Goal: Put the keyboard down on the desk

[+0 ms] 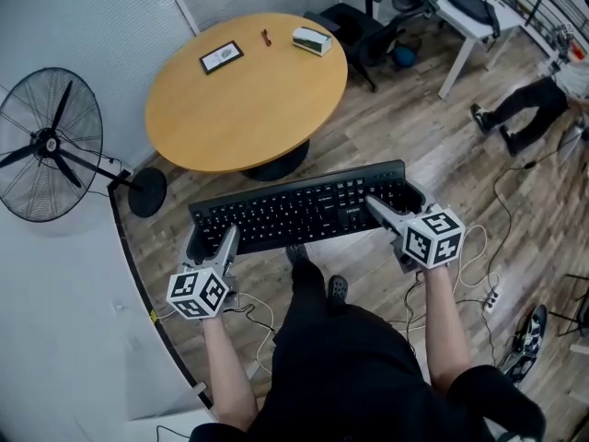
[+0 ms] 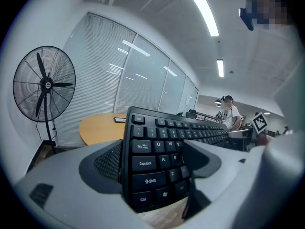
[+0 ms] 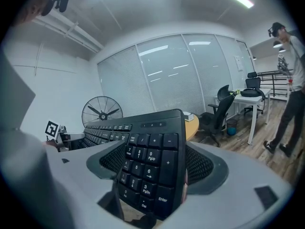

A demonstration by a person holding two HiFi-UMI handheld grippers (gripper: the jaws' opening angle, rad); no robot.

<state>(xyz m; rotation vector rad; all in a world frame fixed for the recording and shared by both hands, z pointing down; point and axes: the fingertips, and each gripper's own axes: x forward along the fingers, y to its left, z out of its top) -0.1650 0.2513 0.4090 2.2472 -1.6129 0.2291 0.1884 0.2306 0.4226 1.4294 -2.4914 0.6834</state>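
The keyboard (image 1: 299, 208) is long and black, with white letters on its keys. It has a block of number keys at its right end. It is up in the air, flat, above the wooden floor (image 1: 433, 145). It is on the near side of the round wooden table (image 1: 248, 109) and does not touch it.

The left gripper (image 1: 213, 243) is clamped tight on the keyboard's left end, by the Caps Lock and Shift keys. The right gripper (image 1: 398, 208) is clamped tight on the right end, over the number keys.

A big black fan (image 1: 46, 145) stands at the left.
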